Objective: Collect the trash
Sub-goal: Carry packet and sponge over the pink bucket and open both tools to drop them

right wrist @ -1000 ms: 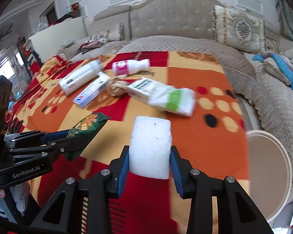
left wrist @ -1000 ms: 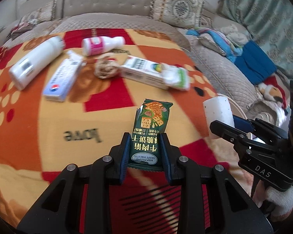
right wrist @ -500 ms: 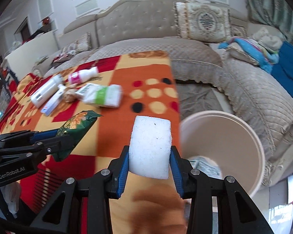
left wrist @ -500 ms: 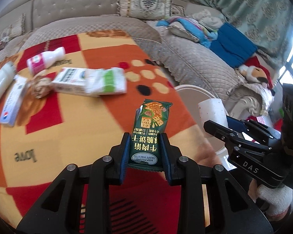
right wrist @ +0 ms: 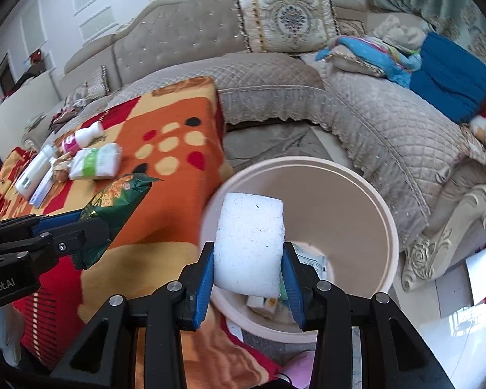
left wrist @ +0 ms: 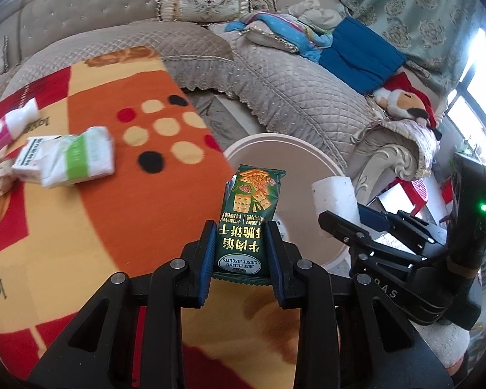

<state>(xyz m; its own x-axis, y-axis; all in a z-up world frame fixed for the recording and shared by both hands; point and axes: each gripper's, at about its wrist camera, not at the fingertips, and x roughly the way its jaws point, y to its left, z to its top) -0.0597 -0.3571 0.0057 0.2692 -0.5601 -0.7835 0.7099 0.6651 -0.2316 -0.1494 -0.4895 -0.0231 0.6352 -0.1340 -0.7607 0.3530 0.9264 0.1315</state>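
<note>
My left gripper [left wrist: 241,243] is shut on a green biscuit packet [left wrist: 251,214] and holds it at the near left rim of a pale pink bin [left wrist: 304,149]. My right gripper [right wrist: 248,259] is shut on a white foam block [right wrist: 249,246] and holds it over the bin [right wrist: 366,194], which has some wrappers at its bottom. The right gripper with the foam block [left wrist: 333,201] shows at the right of the left wrist view. The left gripper with the packet [right wrist: 120,197] shows at the left of the right wrist view.
On the orange and red blanket [left wrist: 81,227] lie a white and green pack [left wrist: 68,159], a small pink-labelled bottle [left wrist: 9,123], a white bottle [right wrist: 34,170] and a flat box [right wrist: 42,188]. A quilted beige sofa [right wrist: 388,123] wraps behind the bin.
Both grippers have swung right, away from the trash on the blanket, to the bin. Each still holds its item.
</note>
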